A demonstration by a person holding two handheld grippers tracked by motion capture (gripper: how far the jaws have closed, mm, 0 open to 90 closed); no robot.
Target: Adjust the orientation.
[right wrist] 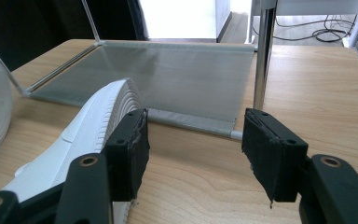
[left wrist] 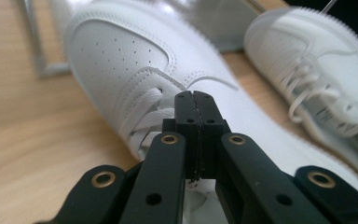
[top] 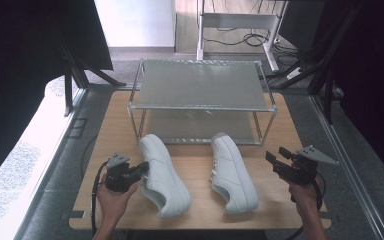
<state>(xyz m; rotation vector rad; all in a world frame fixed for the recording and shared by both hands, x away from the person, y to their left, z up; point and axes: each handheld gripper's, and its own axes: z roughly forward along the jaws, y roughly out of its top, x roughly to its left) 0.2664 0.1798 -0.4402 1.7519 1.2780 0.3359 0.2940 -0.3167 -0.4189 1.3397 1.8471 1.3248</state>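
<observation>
White left shoe (top: 162, 175) lies at seven o'clock on the tabletop (top: 200, 170), toe toward the rack (top: 202, 100). The left tool (top: 142, 169) (jaws pressed together, empty) touches its laces; the right tool (top: 276, 159), at four o'clock, gapes wide beside the right shoe (top: 232, 172).

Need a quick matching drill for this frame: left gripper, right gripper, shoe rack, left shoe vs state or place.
Things:
1. left gripper
2. right gripper
3. shoe rack
4. left shoe

States or places:
A. jaws open, nothing between them
B. at the far side of the table, both shelves bare
C. jaws shut, tips at the laces
D. lies right beside the left gripper

Pairs: 1-C, 2-A, 3-B, 4-D
</observation>
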